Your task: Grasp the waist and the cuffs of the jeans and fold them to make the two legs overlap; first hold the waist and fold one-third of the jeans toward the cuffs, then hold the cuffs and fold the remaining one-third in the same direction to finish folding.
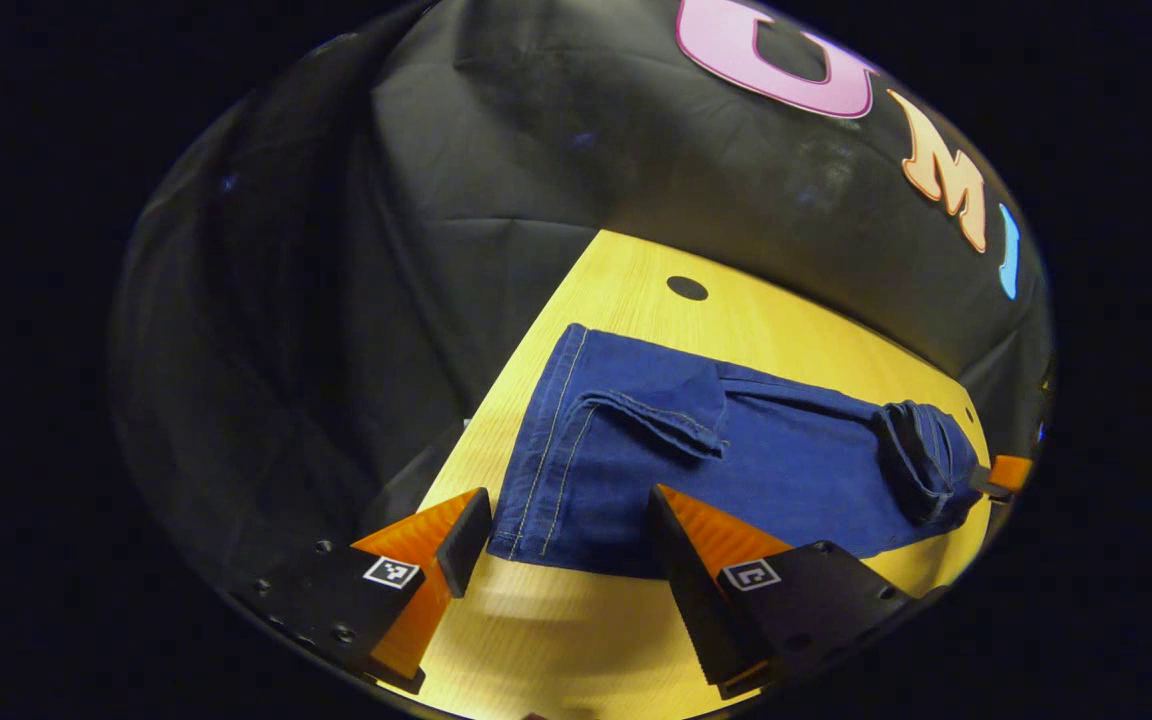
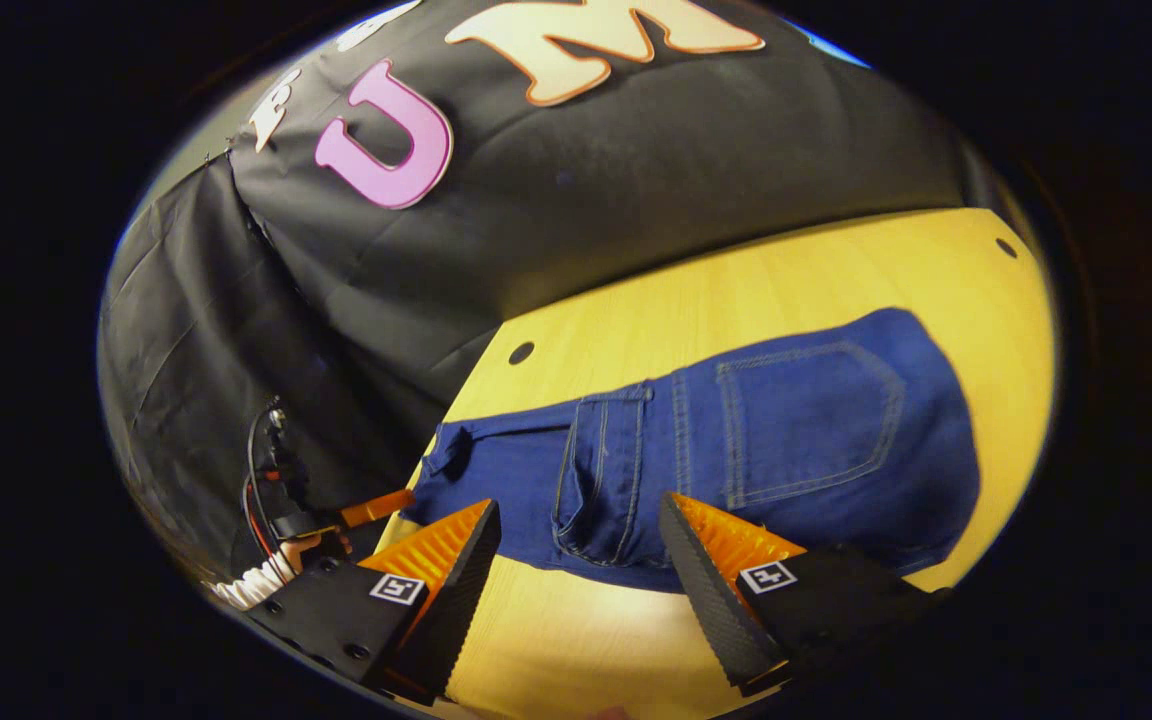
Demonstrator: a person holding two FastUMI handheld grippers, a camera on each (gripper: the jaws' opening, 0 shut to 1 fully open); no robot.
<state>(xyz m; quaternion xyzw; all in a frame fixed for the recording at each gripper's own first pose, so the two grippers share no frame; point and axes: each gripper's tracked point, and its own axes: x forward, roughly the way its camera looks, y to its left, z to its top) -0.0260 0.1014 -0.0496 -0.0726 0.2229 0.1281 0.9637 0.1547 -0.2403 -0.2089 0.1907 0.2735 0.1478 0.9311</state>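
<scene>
In the left gripper view, the left gripper (image 1: 568,535) hung with its two fingers spread wide at the bottom of the frame, pinching nothing, above the near edge of a pair of blue jeans (image 1: 736,455). The jeans lay flat across the centre and right of the frame on a yellow wooden table (image 1: 636,275), legs doubled over one another, with a bunched end of denim at the far right. Just beside that bunched end, at the right edge of the frame, part of the other gripper (image 1: 1004,475) showed. In the right gripper view, the right gripper (image 2: 581,530) likewise stood with its fingers wide apart at the bottom of the frame, holding nothing, over the jeans' (image 2: 796,440) near edge. The denim stretched from centre left to right, a stitched back pocket (image 2: 811,425) facing up at the right. The left gripper (image 2: 361,512) and a coiled cable (image 2: 251,585) appeared at lower left.
</scene>
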